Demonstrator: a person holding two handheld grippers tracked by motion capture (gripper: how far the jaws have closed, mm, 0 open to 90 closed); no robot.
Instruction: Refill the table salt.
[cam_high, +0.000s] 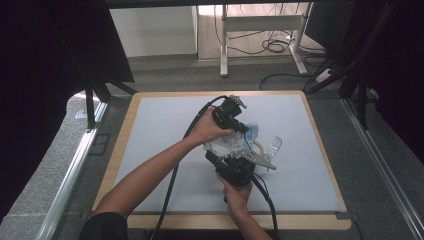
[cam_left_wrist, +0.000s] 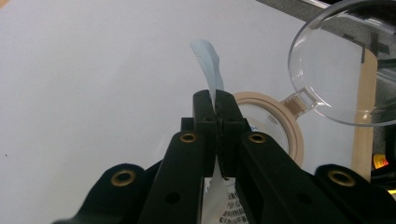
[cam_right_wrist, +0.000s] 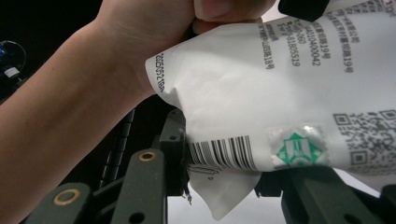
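A white printed pouch (cam_high: 223, 145) with a barcode and a green sticker (cam_right_wrist: 297, 150) hangs between both grippers over the middle of the table. My right gripper (cam_right_wrist: 224, 164) comes from below, and its jaws press on the pouch's (cam_right_wrist: 261, 79) lower part on both sides. My left gripper (cam_left_wrist: 215, 99) is shut on the pouch's thin pale-blue top strip (cam_left_wrist: 208, 58), which sticks up past the jaw tips. In the high view the left gripper (cam_high: 245, 131) reaches in from above and the right gripper (cam_high: 234, 153) from the near side.
Just right of the grippers a round beige-rimmed container (cam_left_wrist: 286, 122) lies on the grey mat (cam_high: 165, 125), its clear hinged lid (cam_left_wrist: 345, 60) flipped open. The mat sits on a wooden tabletop (cam_high: 122, 140). Desk legs (cam_high: 224, 45) and cables (cam_high: 275, 46) are on the floor beyond.
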